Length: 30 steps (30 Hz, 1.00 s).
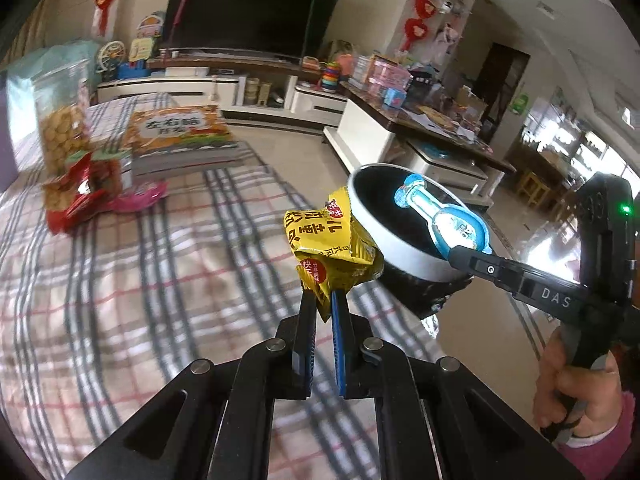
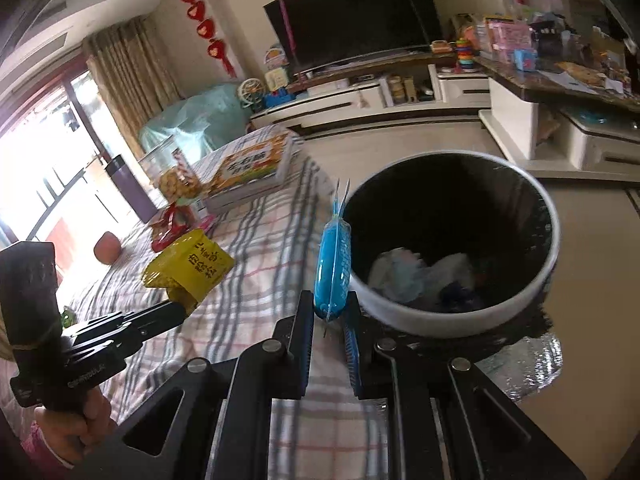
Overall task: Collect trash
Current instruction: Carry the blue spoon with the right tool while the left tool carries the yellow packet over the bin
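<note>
Left wrist view: my left gripper [image 1: 323,300] clamped on crumpled yellow wrapper [image 1: 332,246], held above checked cloth [image 1: 140,264], just beside white-rimmed bin [image 1: 404,246]. My right gripper [image 1: 464,257] pinches blue pouch [image 1: 444,216] over bin mouth. Right wrist view: pouch [image 2: 333,270] edge-on between pads, bin [image 2: 472,312] holds paper scraps. Snack packets [image 1: 84,196], book [image 1: 180,132] farther back.
</note>
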### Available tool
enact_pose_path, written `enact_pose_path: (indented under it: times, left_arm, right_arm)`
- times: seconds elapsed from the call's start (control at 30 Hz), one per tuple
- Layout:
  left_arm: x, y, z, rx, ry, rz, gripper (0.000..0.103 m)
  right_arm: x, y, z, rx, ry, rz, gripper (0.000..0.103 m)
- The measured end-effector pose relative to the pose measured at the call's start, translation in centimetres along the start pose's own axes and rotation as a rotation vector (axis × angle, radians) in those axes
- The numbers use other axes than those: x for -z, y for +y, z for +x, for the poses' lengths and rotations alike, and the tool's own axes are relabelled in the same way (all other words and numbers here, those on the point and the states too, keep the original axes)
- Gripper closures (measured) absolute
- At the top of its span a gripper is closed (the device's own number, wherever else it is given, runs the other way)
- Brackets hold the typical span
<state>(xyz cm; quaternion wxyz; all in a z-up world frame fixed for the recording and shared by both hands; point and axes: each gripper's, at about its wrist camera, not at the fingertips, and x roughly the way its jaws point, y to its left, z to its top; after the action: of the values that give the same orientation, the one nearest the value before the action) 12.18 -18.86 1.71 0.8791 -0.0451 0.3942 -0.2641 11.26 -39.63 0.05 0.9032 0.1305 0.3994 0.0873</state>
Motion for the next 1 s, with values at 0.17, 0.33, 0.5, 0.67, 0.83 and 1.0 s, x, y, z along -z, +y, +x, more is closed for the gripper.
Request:
enact_pose_path:
  times: [0.17,0.33,0.5,0.67,0.83,1.0]
  left_arm:
    - [-1.4,-1.1,1.9,0.025,0.013,0.019,0.097]
    - [-2.8,-2.2,3.8,0.048,0.026,0.042,0.097]
    - [-3.6,-3.6,5.5,0.051,0.036,0.072,0.097]
    - [-4.5,-4.6,7.1,0.043,0.048,0.084,0.097]
    - [-5.4,-5.4,8.6,0.030,0.069,0.101,0.097]
    - [-6.0,-6.1,9.6,0.035,0.081,0.102,0.097]
  right_arm:
    - [-0.4,-1.8,-0.4,0.029,-0.008,0.018,0.089]
    - [-0.8,-3.6,-0.6,0.057,-0.009,0.033,0.089]
    - [-1.3,-5.0,-0.7,0.078,-0.009,0.047,0.089]
    - [-1.8,-6.1,-0.6,0.090,-0.010,0.060,0.089]
    - [-2.3,-7.0,-0.5,0.099,-0.008,0.070,0.089]
    - [-2.6,-7.7,-0.3,0.099,-0.008,0.084,0.089]
